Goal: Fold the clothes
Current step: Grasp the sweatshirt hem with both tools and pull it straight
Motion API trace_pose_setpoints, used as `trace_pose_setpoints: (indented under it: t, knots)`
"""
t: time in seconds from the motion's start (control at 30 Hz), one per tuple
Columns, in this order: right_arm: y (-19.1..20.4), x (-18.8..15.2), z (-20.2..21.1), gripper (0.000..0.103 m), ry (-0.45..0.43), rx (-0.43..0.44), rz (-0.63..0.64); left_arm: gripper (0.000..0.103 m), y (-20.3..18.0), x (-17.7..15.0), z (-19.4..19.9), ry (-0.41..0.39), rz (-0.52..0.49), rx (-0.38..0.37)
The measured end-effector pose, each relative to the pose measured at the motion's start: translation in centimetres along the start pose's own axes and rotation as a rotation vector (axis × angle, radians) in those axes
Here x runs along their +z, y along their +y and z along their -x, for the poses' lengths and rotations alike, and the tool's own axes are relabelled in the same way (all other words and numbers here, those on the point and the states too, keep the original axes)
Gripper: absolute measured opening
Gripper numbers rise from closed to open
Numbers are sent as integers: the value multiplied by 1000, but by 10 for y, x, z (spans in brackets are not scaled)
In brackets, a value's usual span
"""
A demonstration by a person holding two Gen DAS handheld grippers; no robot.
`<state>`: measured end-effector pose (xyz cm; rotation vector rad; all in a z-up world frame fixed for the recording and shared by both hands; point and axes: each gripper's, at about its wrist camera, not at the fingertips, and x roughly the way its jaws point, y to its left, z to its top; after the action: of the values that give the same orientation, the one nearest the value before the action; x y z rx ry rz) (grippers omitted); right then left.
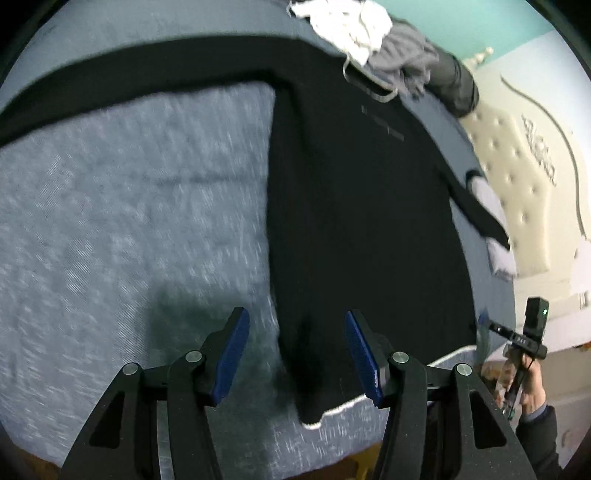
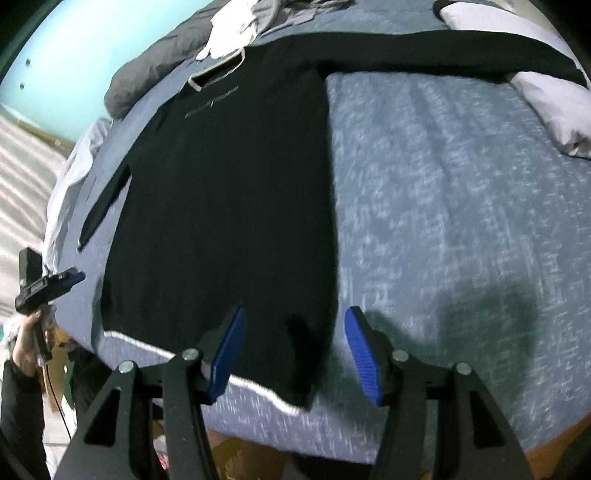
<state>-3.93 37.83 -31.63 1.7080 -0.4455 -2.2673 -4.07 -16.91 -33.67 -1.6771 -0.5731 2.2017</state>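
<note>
Hovering with blue pads spread wide and empty, the left gripper (image 1: pixel 297 354) and right gripper (image 2: pixel 295 354) each hang over a near hem corner of the black long-sleeved shirt (image 1: pixel 362 206), which lies flat and unfolded on the blue-grey woven bedspread (image 1: pixel 129 206). Both sleeves are stretched outward, so all folds appear left to make. Beyond its collar sits a heap of white and grey clothes (image 1: pixel 369 33).

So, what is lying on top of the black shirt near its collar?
A white garment overlaps the collar end of the black shirt, with a grey garment beside it. What the pile hides of the collar cannot be seen. The shirt lies on the blue bedcover.
</note>
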Motion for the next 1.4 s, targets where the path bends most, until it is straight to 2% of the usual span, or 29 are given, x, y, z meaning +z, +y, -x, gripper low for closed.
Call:
trace_pose_setpoints:
  t: [0.27,0.47,0.5,0.53,0.57,0.6,0.73,0.8,0.83,0.9,1.07,1.23,1.4]
  knots:
    - [-8,-22,-13,57,53,26,-24,58,-6,-23,-20,97,-9,-5]
    - [-6,-17,-15,56,55,56,-24,56,-7,-31,-26,115,-13,-17]
    - [-4,-18,-14,55,57,64,-19,52,-9,-32,-27,119,-23,-16]
    - [-3,-18,-14,50,59,73,-13,50,-11,-34,-28,121,-35,-15]
    - [-1,-19,-15,43,64,74,-3,43,-14,-35,-28,127,-48,-16]
    - [1,-20,-15,42,70,68,8,32,-16,-37,-29,134,-60,-18]
    - [2,-22,-19,30,83,50,26,17,-18,-40,-33,154,-85,-15]
    - [-2,-22,-18,19,79,46,18,8,-18,-40,-34,156,-90,-17]
    - [-3,-21,-17,13,76,46,15,8,-18,-40,-33,153,-95,-19]
    - [-5,-22,-15,9,67,51,14,8,-19,-39,-30,148,-105,-20]
    - [-8,-24,-11,6,57,53,19,7,-18,-38,-22,138,-116,-25]
    - [1,-25,0,5,52,43,71,6,-11,-39,-15,118,-99,-67]
    - [5,-30,1,5,52,36,80,6,-3,-44,-15,128,-93,-58]
